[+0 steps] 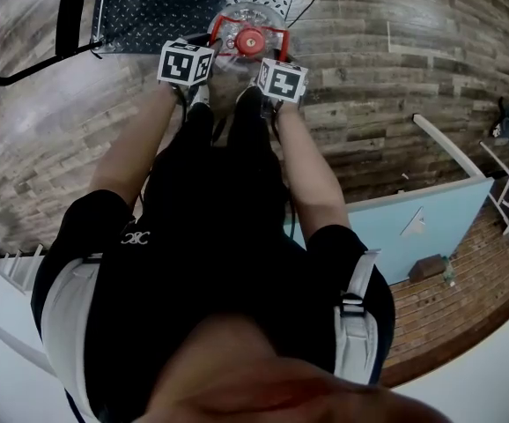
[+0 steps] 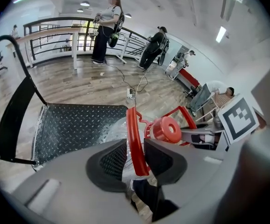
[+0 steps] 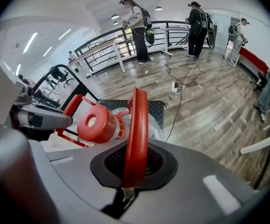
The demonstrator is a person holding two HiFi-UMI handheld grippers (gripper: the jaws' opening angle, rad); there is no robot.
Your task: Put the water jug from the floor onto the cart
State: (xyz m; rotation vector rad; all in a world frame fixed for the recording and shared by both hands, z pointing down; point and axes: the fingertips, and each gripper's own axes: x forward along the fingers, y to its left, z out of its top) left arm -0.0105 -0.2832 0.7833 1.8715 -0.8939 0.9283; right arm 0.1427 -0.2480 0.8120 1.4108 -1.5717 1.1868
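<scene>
Both forearms are reaching forward and steeply down, side by side, left arm [image 1: 131,152] and right arm [image 1: 314,179] nearly parallel. The marker cubes are sitting close together, just either side of the jug top.

Left gripper [image 2: 135,161]: jaws are standing apart with the left red handle bar [image 2: 134,139] running between them. The bar is leaning on the right pad and a gap is showing to the left pad, so it's not clamping.

Right gripper [image 3: 134,166]: jaws are clenching the right red handle bar [image 3: 137,125], with the pads closing on both sides of it.

Water jug [image 1: 253,14]: clear ribbed plastic body, standing upright, with the red cap [image 1: 250,39] facing up at the head camera. The red carrying frame is arching on both sides of the cap.

The jug is sitting low at the corner of the cart [image 2: 79,125], right by the dark diamond-plate deck, with wood-plank floor [image 1: 395,60] around it. I can't tell whether its base is resting on the deck edge or on the floor just beside it.
</scene>
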